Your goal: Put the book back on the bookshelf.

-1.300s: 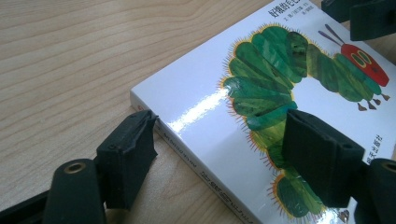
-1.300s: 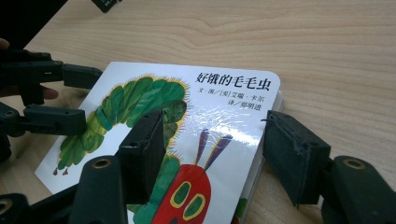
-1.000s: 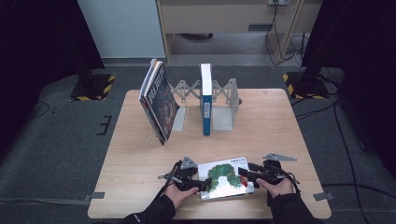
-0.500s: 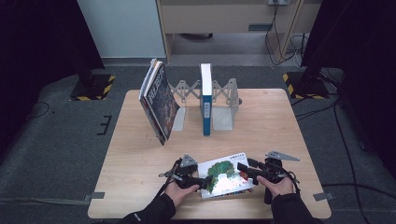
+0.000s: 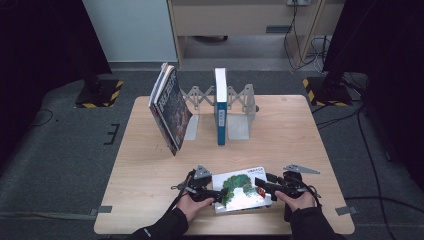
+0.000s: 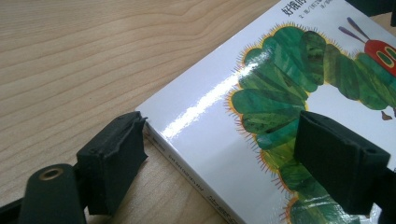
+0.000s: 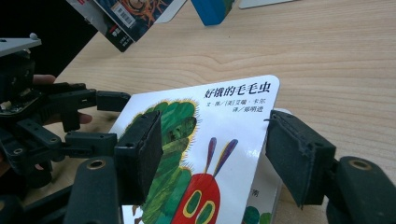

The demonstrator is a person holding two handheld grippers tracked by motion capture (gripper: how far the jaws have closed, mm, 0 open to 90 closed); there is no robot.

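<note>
Lifting the front cover of the caterpillar board book [image 5: 242, 189] at the table's [image 5: 300, 130] near edge: the right gripper [image 7: 212, 154] straddles the raised cover, pads not visibly pressing it, whereas a second earlier the book lay flat. Left gripper [image 6: 219, 154] has just been opening; jaws wide across the book's spine corner, not pressing. Likely next: right flips the cover fully; the book may slide.
</note>
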